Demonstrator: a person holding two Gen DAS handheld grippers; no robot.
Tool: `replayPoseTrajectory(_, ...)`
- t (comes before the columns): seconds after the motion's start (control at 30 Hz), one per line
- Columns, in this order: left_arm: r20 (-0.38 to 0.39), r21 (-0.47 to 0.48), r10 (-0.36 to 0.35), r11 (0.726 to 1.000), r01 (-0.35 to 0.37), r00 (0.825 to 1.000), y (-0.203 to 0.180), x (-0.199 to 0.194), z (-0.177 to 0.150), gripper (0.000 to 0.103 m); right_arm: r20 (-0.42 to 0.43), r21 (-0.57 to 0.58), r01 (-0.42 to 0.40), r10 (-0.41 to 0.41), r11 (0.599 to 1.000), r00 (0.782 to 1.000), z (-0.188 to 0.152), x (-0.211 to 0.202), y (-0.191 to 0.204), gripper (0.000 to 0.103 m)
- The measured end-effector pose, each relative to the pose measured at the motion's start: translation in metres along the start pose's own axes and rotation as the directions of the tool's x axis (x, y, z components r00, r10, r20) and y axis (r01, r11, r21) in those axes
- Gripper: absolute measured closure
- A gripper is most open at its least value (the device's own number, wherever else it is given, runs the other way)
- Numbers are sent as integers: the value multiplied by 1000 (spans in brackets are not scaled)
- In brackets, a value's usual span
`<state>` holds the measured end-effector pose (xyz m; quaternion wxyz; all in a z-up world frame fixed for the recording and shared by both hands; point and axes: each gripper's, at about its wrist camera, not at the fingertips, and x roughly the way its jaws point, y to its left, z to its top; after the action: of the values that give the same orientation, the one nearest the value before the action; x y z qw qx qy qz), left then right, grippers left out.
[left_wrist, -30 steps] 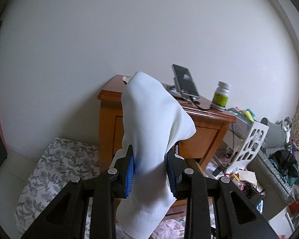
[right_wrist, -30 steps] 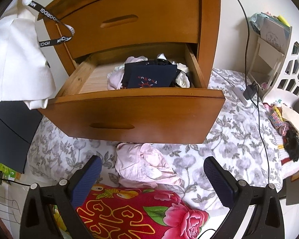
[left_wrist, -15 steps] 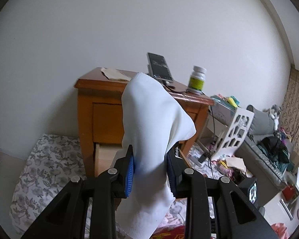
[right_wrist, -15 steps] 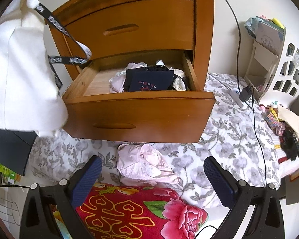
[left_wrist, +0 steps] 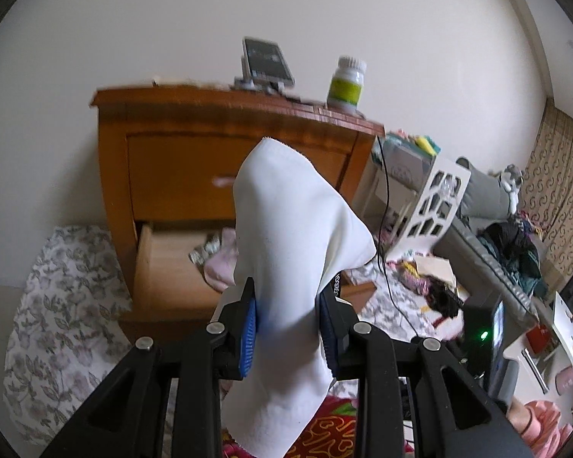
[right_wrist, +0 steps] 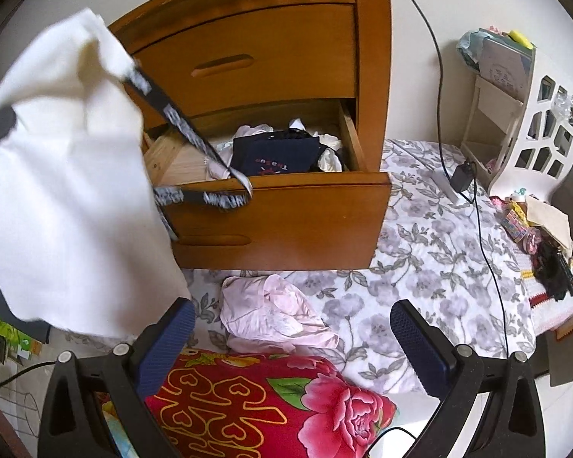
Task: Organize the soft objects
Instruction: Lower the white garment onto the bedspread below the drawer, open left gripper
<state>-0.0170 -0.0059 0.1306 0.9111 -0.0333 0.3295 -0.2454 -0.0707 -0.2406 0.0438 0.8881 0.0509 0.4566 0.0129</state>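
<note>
While left gripper (left_wrist: pixel 288 334) pinches white cloth (left_wrist: pixel 290 236) — drawer (right_wrist: pixel 271 191) open

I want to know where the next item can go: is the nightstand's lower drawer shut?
No, the lower drawer is pulled out, with a dark navy garment and light clothes showing inside it.
</note>
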Motion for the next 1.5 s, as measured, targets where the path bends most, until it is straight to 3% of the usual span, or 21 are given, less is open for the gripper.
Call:
replayPoseTrajectory(0.2, -98, -22, 6, 1000, -8, 995, 2, 30, -19, 72, 4, 20, 14, -14, 1000, 1000, -1, -2, -10, 0)
replayPoseTrajectory(0.4, -223, -41, 1, 999, -10, 975, 3, 67, -45, 72, -11, 33, 24, -23, 999, 1000, -1, 4, -16, 0)
replayPoseTrajectory(0.73, -434, -38, 5, 999, -24, 901, 5, 131, -92, 71, -37, 33, 23, -21, 999, 999, -1, 15, -19, 0)
replayPoseTrajectory(0.9, -530, -68, 0, 997, -43, 848, 13, 162, -117, 71, -49, 31, 20, -19, 999, 999, -1, 21, -20, 0)
replayPoseTrajectory(0.97, -549, -83, -5, 995, -49, 836, 17, 171, -123, 71, -58, 32, 22, -20, 999, 998, -1, 25, -21, 0)
replayPoseTrajectory(1.17, -566, -89, 12, 993, -75, 824, 28, 190, -128, 71, -81, 36, 25, -22, 999, 996, -1, 36, -24, 0)
replayPoseTrajectory(1.5, -615, -103, 2, 991, -82, 789, 35, 211, -141, 66, -114, 32, 28, -25, 999, 993, -1, 52, -26, 0)
